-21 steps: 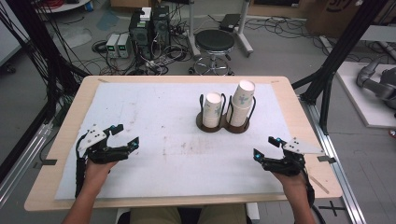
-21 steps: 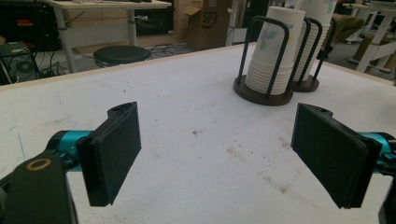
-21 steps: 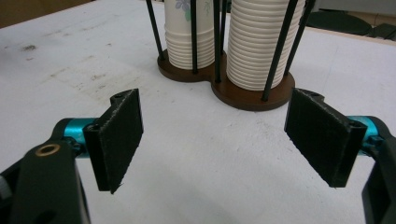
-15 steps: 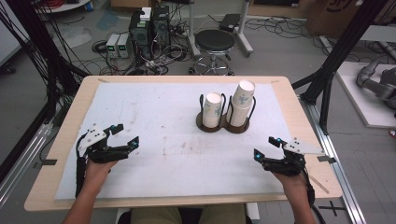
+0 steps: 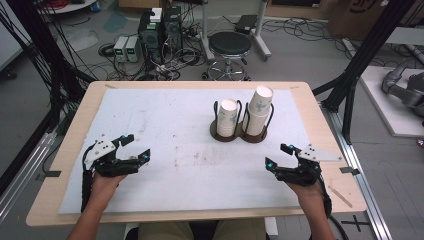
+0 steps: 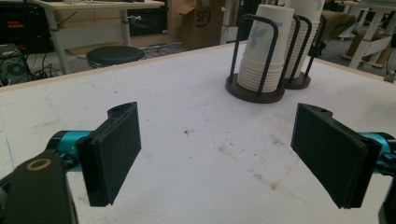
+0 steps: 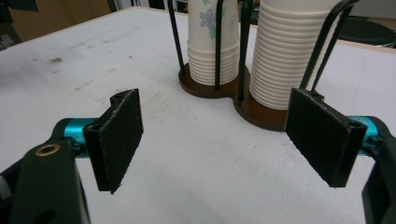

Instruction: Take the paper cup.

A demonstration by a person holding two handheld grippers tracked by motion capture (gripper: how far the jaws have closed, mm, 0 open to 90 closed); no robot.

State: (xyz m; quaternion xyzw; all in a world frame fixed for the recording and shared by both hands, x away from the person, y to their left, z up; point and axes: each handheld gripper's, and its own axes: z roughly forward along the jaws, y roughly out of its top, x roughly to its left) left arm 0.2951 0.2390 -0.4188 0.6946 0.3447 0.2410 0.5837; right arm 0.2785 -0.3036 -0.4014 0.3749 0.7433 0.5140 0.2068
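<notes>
Standing in a double cup holder (image 5: pixel 239 135), two paper cup stacks (image 5: pixel 228 117), right taller

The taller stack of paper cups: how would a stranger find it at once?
On the white-covered wooden table, a dark double cup holder with black wire loops stands right of centre. The taller stack of white paper cups fills its right-hand ring, rising above the shorter stack.

Beyond the table (image 5: pixel 65 150), a round black stool (image 5: pixel 229 45) stands on a grey floor (image 5: pixel 300 55) strewn with cables (image 5: pixel 310 30), beside computer towers (image 5: pixel 160 27).
</notes>
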